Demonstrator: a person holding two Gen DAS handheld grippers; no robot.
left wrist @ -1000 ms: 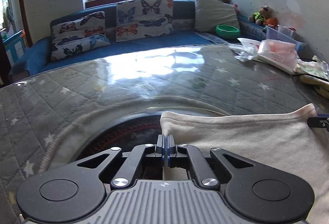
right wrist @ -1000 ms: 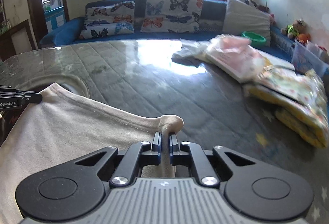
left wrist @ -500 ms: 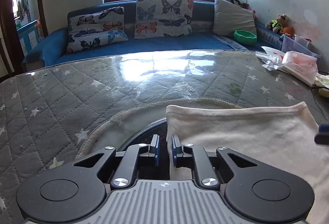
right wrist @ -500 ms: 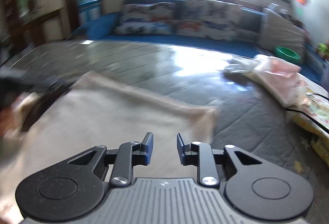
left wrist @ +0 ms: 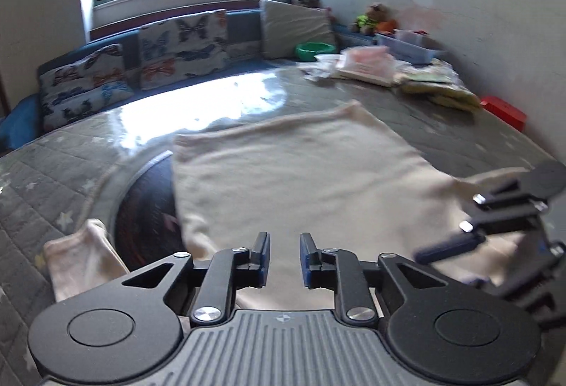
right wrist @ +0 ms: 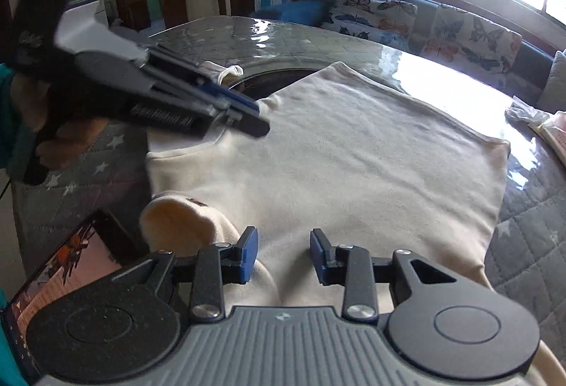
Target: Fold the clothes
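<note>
A cream garment [left wrist: 300, 173] lies folded flat on the grey quilted table; it also shows in the right wrist view [right wrist: 353, 156]. My left gripper [left wrist: 284, 258] is open and empty above the garment's near edge, and it shows at the left of the right wrist view [right wrist: 244, 113]. My right gripper [right wrist: 283, 257] is open and empty over the garment's near edge, beside a sleeve [right wrist: 184, 219]. It shows at the right of the left wrist view [left wrist: 470, 234]. Another sleeve [left wrist: 81, 255] lies out to the left.
The table [left wrist: 70, 166] has a round dark inset [left wrist: 148, 209] under the garment. Folded clothes and bags [left wrist: 364, 67] are piled at the far right, with a red box [left wrist: 502, 110]. A sofa with butterfly cushions [left wrist: 177, 42] stands behind. A phone or tablet [right wrist: 60, 265] lies at the near left.
Both grippers let go of the garment's top corners and opened. They pulled back toward the near edge and turned; the garment now lies flat.
</note>
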